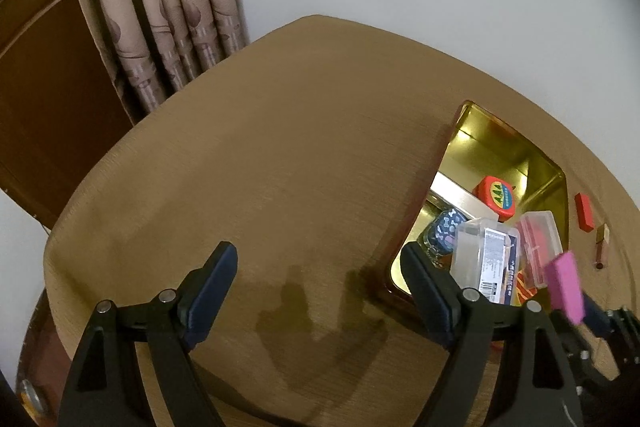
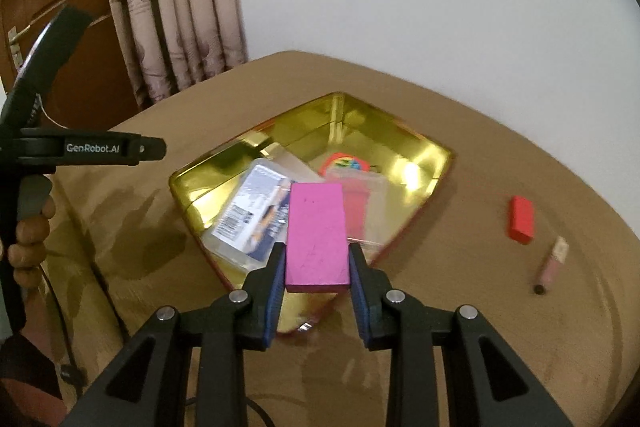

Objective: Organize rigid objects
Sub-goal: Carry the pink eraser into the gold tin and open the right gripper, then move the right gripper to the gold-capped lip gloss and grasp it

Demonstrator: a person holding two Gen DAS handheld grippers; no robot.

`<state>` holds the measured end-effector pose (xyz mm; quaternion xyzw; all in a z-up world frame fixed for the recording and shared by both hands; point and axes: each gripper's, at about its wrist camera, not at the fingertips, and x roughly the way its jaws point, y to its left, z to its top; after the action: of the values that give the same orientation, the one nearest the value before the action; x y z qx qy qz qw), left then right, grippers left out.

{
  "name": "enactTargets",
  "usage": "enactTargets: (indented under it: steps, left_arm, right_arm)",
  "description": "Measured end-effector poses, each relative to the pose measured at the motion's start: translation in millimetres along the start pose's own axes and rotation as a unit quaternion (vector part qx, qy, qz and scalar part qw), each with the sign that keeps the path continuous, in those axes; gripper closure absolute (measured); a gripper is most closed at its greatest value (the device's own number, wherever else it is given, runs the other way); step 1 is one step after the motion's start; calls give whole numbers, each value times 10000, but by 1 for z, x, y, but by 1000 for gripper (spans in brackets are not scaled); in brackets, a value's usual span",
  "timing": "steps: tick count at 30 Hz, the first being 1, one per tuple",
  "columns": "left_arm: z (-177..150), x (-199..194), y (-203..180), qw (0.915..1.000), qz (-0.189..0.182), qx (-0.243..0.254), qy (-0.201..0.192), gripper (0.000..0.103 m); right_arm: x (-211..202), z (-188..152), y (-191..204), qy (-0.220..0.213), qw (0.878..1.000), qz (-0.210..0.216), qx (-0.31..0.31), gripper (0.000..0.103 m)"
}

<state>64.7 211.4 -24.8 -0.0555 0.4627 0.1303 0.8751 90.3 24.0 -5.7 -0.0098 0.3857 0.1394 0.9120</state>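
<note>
My right gripper [image 2: 317, 259] is shut on a pink block [image 2: 316, 231] and holds it above the near edge of a gold tin [image 2: 424, 143]. The pink block also shows in the left wrist view [image 1: 565, 285]. The tin [image 1: 464, 131] holds a clear labelled case [image 2: 252, 215], a clear case with red contents [image 2: 360, 207], a red round lid [image 1: 496, 197] and a dark patterned item [image 1: 444, 231]. My left gripper [image 1: 320, 279] is open and empty over the tablecloth, left of the tin. A red block [image 2: 521, 219] and a lip gloss tube [image 2: 554, 261] lie on the cloth right of the tin.
A tan cloth covers the round table [image 1: 280, 147]. Curtains [image 1: 160, 7] and a brown wooden door [image 1: 36, 87] stand behind at the left, a white wall behind the table. The left gripper's body and the hand holding it [image 2: 32, 227] show at the left of the right wrist view.
</note>
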Motion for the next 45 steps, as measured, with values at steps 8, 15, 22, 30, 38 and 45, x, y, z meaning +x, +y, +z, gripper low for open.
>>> enactTargets:
  steps: [8,15,22,30,38,45]
  left_arm:
    - [0,1,0,10000,-25,21,20,22]
    - [0,3,-3,10000,-32,76,46,22]
    - [-1,4,-6,9999,-88,123,52,22]
    - [1,6,-5,9998,-131,133,61,22]
    - [0,7,-6,9998,-121,164,73,22]
    - [-1,8,-8,9998,-72,162,99,22]
  right_arm:
    - [25,-1,5,205,9997,85,71,73]
    - [45,10,-10,198,9993,-255,205,73]
    - [66,21,-13,309,9984,-415,219,73]
    - [68,21,-15,311,9982,-420,283,72]
    - [52,23,-15,167,9984,-390,363,66]
    - [25,17,-27,-131,9970,-505,575,66]
